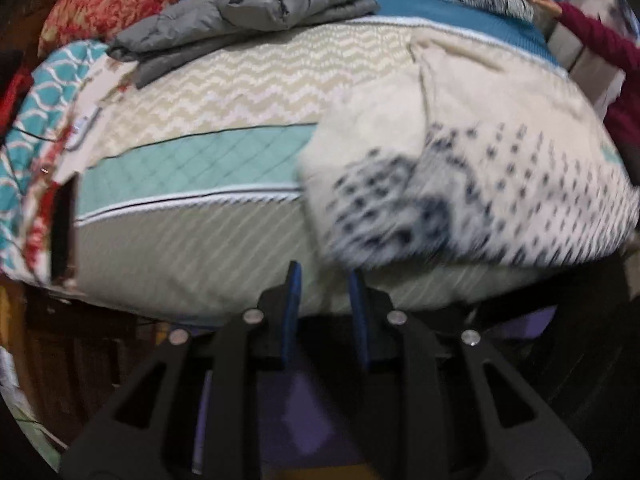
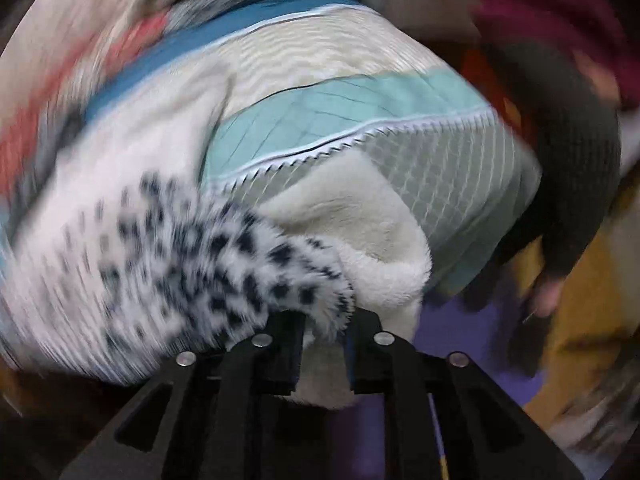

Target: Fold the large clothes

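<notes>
A cream fleece sweater with a dark dotted pattern (image 1: 480, 168) lies partly folded on the right side of the bed, blurred by motion. My left gripper (image 1: 325, 276) is open and empty, just in front of the sweater's near edge, over the bed's front border. My right gripper (image 2: 325, 332) is shut on a bunched fold of the same sweater (image 2: 224, 264), with spotted and plain cream fleece (image 2: 360, 232) pushed between the fingers. The right wrist view is strongly blurred.
The bed has a quilted cover (image 1: 224, 80) with chevron, teal and beige bands. A folded grey padded garment (image 1: 256, 12) lies at the back. Patterned red and teal bedding (image 1: 40, 128) is piled at the left. A person's arm in a maroon sleeve (image 1: 600, 36) is at the right.
</notes>
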`<act>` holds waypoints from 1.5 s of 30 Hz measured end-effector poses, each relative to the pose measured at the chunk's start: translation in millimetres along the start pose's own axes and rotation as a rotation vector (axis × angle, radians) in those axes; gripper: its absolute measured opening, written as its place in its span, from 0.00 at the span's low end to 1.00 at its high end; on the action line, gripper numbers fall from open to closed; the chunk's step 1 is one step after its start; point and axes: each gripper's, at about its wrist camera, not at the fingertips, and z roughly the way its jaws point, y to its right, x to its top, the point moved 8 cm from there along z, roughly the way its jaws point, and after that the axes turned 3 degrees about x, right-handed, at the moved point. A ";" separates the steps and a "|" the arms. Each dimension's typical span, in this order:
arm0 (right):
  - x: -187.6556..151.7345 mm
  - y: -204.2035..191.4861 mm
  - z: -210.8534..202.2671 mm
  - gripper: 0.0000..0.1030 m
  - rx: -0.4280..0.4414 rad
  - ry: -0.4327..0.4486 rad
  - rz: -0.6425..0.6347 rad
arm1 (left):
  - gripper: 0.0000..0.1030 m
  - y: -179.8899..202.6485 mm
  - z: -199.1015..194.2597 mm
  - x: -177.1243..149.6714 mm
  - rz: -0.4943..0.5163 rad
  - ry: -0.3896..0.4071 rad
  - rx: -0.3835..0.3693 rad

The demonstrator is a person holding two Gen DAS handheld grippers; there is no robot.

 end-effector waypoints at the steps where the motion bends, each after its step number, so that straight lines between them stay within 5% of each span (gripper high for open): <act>1: -0.3 -3.7 -4.8 0.32 -0.034 0.011 -0.074 | 0.22 -10.1 -2.4 -5.8 0.010 -0.007 0.015; 3: -7.6 -7.1 -12.8 0.43 -0.051 0.015 -0.183 | 0.22 -33.2 -13.5 -12.8 0.001 -0.004 0.040; 6: -26.2 -16.0 -28.8 0.47 -0.018 -0.058 -0.348 | 0.22 -46.4 -47.5 -4.1 -0.030 0.062 0.019; 8: -30.4 -23.1 -47.9 0.47 0.082 -0.075 -0.395 | 0.22 -34.9 -72.7 10.2 -0.019 0.133 -0.012; 10: -15.1 -41.8 -78.0 0.49 0.209 -0.017 -0.387 | 0.35 -8.9 -89.6 38.5 0.029 0.227 -0.072; 12: 17.0 -60.5 -95.5 0.64 0.267 0.094 -0.366 | 0.60 19.7 -87.9 63.5 0.083 0.268 -0.123; 15: 63.0 -99.1 -84.1 0.73 0.360 0.169 -0.305 | 0.75 73.4 -52.3 95.4 0.174 0.227 -0.232; 18: 86.6 -145.7 -29.1 0.73 0.448 0.081 -0.308 | 0.75 111.1 10.7 103.3 0.217 0.060 -0.292; 19: 87.7 -158.0 -6.2 0.73 0.454 0.033 -0.302 | 0.74 118.1 30.5 101.4 0.222 0.007 -0.296; 20: 86.4 -162.9 8.4 0.73 0.456 -0.004 -0.299 | 0.53 121.6 41.1 98.7 0.229 -0.017 -0.297; 21: 78.2 -173.9 28.1 0.68 0.462 -0.073 -0.301 | 0.21 125.8 51.9 93.4 0.245 -0.053 -0.292; 22: 68.1 -182.9 38.9 0.61 0.481 -0.123 -0.318 | 0.11 128.1 53.7 87.2 0.250 -0.074 -0.297; 23: 56.5 -189.8 38.2 0.47 0.509 -0.148 -0.342 | 0.09 132.2 49.4 82.3 0.251 -0.069 -0.319; 25: 24.2 -204.5 13.9 0.44 0.641 -0.181 -0.443 | 0.09 140.3 6.1 63.9 0.338 0.050 -0.393; 27: -6.5 -207.5 -8.5 0.44 0.707 -0.199 -0.535 | 0.10 142.8 -21.1 37.8 0.433 0.103 -0.389; 32: -42.2 -189.4 -20.8 0.44 0.713 -0.260 -0.513 | 0.16 126.3 -23.4 6.1 0.397 0.004 -0.340; 35: -22.2 -182.5 -29.7 0.46 0.682 -0.187 -0.492 | 0.35 108.5 -26.5 37.4 0.302 0.035 -0.326; 39: 12.5 -188.4 -25.2 0.61 0.671 -0.101 -0.421 | 0.51 105.6 -27.6 72.5 0.209 0.075 -0.388; 41: 11.8 -207.9 -12.8 0.67 0.659 -0.105 -0.442 | 0.63 120.5 -17.1 76.2 0.238 0.058 -0.374; 45: -11.8 -208.6 5.5 0.71 0.609 -0.172 -0.557 | 0.64 158.2 4.7 51.4 0.381 -0.015 -0.350</act>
